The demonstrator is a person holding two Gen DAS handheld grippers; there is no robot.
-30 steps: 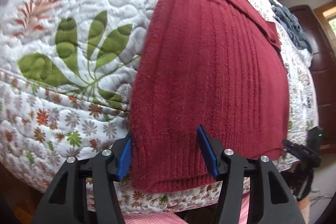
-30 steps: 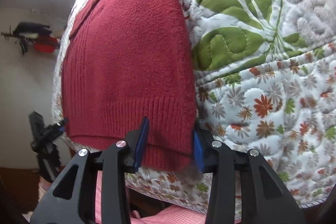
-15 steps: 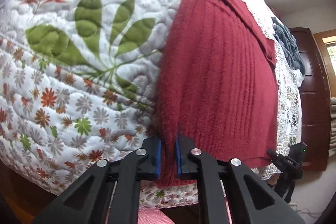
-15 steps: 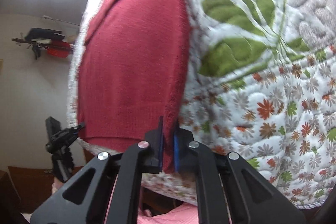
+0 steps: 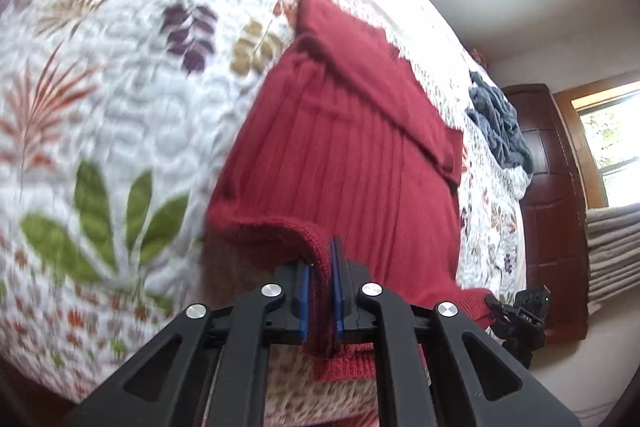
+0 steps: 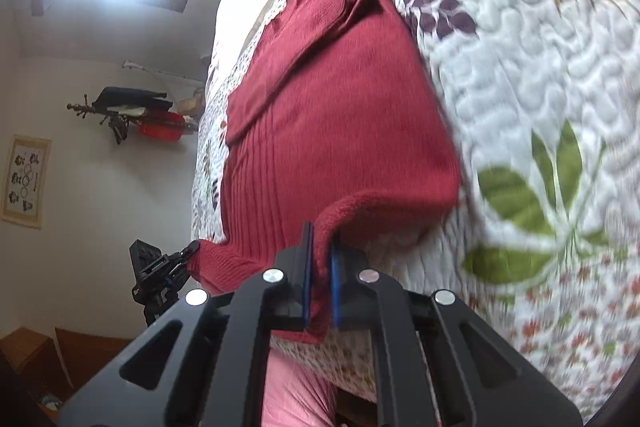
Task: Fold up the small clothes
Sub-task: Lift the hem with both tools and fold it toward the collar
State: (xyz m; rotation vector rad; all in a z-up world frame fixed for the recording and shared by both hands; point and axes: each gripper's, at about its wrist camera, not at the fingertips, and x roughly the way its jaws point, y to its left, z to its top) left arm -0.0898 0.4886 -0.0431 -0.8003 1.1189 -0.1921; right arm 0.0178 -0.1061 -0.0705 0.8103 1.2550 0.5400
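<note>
A dark red ribbed knit sweater (image 5: 348, 163) (image 6: 332, 131) lies spread on a quilted bed, its sleeves folded across the far end. My left gripper (image 5: 321, 267) is shut on the sweater's near left hem corner, which is lifted off the quilt. My right gripper (image 6: 320, 255) is shut on the near right hem corner, raised as well. Each view shows the other gripper clamped on the opposite corner: the right gripper (image 5: 516, 315), the left gripper (image 6: 160, 267). The hem sags between the two grips.
The floral quilt (image 5: 120, 75) (image 6: 540, 75) covers the bed around the sweater. A grey-blue garment (image 5: 500, 123) lies heaped further along the bed near a dark wooden cabinet (image 5: 556, 207). A wall rack with clothes (image 6: 132, 111) hangs at the left. Pink checked fabric (image 6: 292, 391) shows below.
Both grippers closed on the sweater's near hem corners, then lifted them off the bed edge and carried them toward the far end. The quilt blurs from the motion.
</note>
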